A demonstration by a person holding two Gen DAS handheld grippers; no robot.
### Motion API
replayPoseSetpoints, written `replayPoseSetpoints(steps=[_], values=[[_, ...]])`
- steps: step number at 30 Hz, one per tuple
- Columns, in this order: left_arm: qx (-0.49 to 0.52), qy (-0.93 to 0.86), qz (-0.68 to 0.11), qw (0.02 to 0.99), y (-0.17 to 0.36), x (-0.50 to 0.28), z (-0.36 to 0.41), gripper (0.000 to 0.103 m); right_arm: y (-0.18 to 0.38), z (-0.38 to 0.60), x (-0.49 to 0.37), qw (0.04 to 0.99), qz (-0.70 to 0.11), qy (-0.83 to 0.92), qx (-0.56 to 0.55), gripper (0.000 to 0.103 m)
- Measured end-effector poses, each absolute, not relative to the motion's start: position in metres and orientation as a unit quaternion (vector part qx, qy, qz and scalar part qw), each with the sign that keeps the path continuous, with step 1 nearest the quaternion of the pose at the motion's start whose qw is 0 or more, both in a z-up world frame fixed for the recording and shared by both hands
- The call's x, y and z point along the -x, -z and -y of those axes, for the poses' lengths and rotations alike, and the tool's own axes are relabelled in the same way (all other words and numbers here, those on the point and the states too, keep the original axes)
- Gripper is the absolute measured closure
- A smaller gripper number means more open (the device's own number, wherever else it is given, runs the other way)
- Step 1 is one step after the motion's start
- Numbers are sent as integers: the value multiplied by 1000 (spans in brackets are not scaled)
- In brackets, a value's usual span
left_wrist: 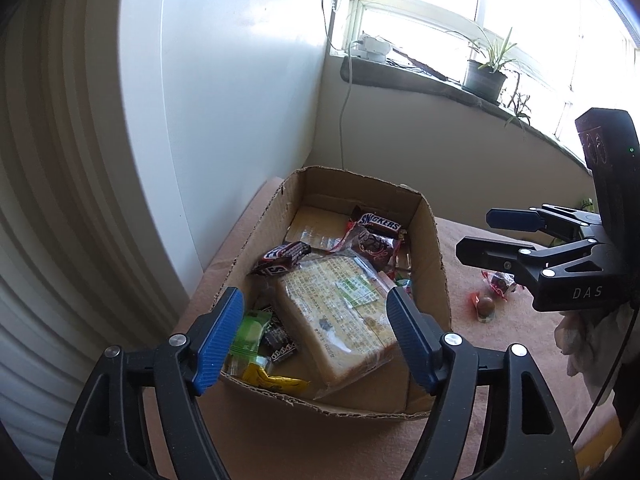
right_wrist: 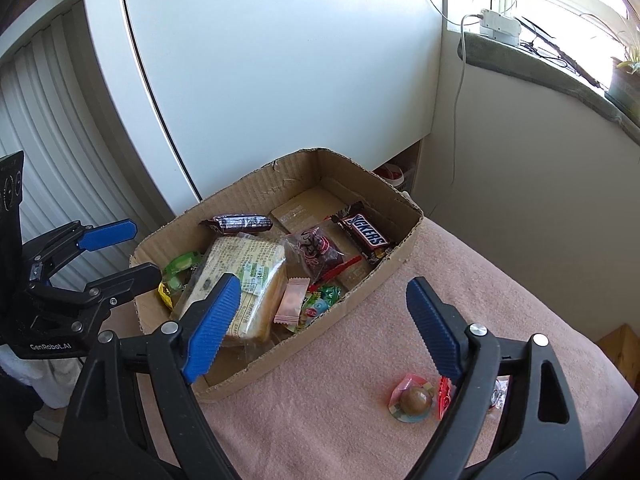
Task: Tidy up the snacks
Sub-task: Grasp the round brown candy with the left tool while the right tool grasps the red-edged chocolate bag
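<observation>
Snacks in a torn cardboard box on a pink-covered bench, both claws spread wide with nothing in them.

The cardboard box, mid-frame in both views, holds a wrapped loaf of sliced bread with a printed label, a brown Snickers bar, a second dark chocolate bar, a green packet, a yellow packet and a pale pink sachet. On the bench, lower right of the right wrist view, a round brown candy lies on a colourful wrapper. The left claw hangs over the box's near end; the right claw straddles its rim.
</observation>
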State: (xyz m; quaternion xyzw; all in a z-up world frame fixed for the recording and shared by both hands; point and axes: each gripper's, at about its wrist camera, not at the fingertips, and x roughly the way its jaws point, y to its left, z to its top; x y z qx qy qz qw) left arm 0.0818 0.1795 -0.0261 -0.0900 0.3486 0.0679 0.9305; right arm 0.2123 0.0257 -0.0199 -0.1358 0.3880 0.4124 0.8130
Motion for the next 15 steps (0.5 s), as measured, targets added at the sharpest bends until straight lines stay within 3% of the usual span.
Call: replayPoseSetpoints(steps=[3, 15], values=[[86, -65, -348, 931, 25, -83, -173, 28, 18, -14, -213, 818, -385, -406, 134, 10], [80, -41, -343, 935, 18, -87, -139, 28, 17, 46, -230, 830, -394, -377, 114, 9]])
